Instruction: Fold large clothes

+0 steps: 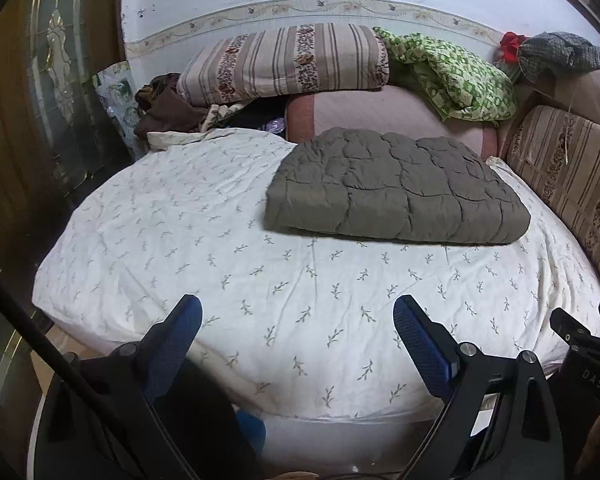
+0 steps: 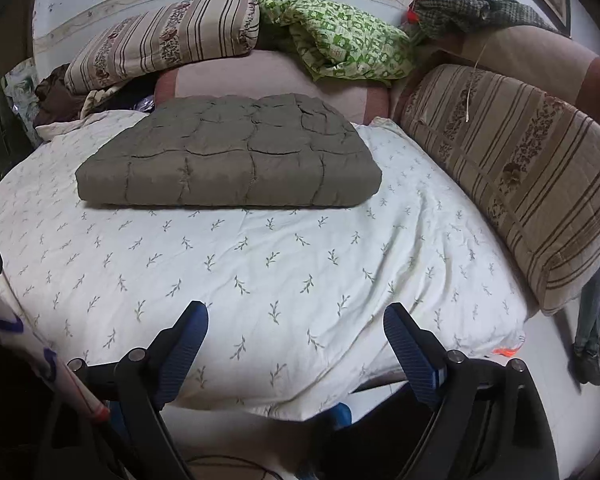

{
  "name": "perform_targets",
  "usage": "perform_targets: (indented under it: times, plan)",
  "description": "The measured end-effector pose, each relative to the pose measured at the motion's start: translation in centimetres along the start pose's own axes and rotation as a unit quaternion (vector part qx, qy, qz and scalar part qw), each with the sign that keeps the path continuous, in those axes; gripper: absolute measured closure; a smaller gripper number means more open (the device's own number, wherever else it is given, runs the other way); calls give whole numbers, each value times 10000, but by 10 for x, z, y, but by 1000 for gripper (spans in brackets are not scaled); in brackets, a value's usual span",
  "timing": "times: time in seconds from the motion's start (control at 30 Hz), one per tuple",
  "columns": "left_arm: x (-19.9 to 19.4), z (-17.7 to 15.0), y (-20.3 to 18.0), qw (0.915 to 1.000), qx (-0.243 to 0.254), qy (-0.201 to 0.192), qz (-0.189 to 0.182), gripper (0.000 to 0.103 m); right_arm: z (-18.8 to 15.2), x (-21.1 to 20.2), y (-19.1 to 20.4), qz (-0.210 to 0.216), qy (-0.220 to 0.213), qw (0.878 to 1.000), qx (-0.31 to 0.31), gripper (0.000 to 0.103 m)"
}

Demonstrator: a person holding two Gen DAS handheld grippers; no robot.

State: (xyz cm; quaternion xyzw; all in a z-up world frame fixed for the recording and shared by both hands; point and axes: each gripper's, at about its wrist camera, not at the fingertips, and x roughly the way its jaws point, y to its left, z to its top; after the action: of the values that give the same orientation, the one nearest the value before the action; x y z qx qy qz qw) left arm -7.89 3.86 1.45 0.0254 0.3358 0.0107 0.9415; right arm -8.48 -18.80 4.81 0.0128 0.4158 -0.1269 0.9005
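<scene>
Left gripper [image 1: 298,312], jaws spread wide with nothing between the blue ribbed pads [image 1: 420,344], held over the near edge of the bed; right gripper [image 2: 296,318] likewise wide apart and empty, also above the near edge. Beneath both lies a white bedsheet [image 2: 260,264] printed with small green sprigs, lightly creased. Farther back on the sheet rests the folded grey quilted garment [image 2: 228,160], flat, a neat rectangular stack, well apart from both grippers. Behind it, a pink cushion [image 2: 236,80]; far left, a striped floral pillow [image 2: 168,40]; beside that, a crumpled green patterned cloth [image 2: 348,44]. Along the right side stands a long striped bolster [image 2: 520,176], touching the sheet's edge. Far wall carries a floral border strip [image 1: 340,6]
</scene>
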Motion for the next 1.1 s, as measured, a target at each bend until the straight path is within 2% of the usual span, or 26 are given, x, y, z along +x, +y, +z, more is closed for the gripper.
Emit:
perform_targets:
  times: [0.4,1.1]
  plan:
    - [-4,1,2,9997,-55,255,28,7,0,-17,-3,-43,-135,9998,134,8]
    - [34,0,-1,9971,-73,752,14,7,9,15,3,16,74,10000,41,7]
